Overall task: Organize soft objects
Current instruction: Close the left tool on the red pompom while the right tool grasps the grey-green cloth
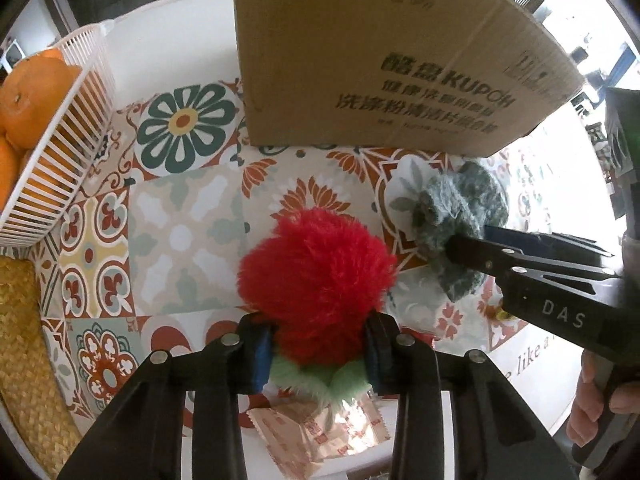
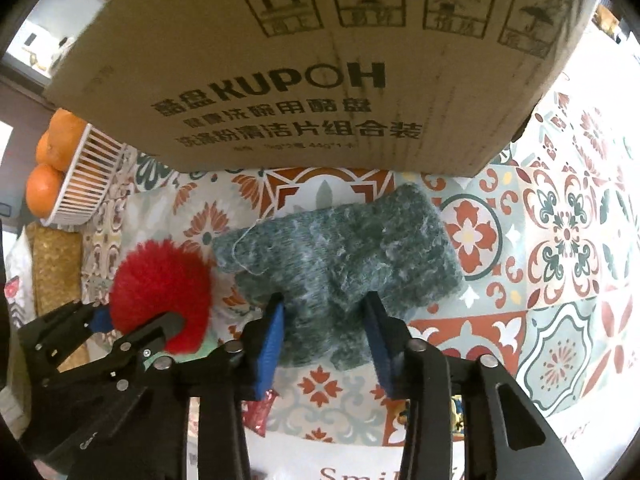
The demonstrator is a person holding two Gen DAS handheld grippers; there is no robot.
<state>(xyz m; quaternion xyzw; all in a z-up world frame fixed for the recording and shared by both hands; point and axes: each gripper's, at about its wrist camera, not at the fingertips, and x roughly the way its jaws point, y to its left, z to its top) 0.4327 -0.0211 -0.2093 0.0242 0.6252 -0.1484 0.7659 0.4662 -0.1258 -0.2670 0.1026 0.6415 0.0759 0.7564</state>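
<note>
My left gripper (image 1: 318, 350) is shut on a fluffy red plush (image 1: 316, 276) with pale green leaves (image 1: 320, 380), held above the patterned cloth. It also shows in the right wrist view (image 2: 160, 288), with the left gripper (image 2: 136, 324) at lower left. My right gripper (image 2: 326, 328) is shut on a grey-green knitted cloth (image 2: 340, 256), which hangs over the table. In the left wrist view that cloth (image 1: 460, 216) is at the right, pinched by the right gripper (image 1: 464, 244). A large cardboard box (image 1: 380, 56) stands just behind both; it also shows in the right wrist view (image 2: 300, 60).
A white slatted basket (image 1: 68, 152) holding oranges (image 1: 36, 96) stands at the left, also in the right wrist view (image 2: 84, 176). A woven straw mat (image 1: 24, 352) lies at the lower left. A foil snack packet (image 1: 320, 432) lies under the left gripper. The patterned tablecloth (image 2: 560, 240) spreads to the right.
</note>
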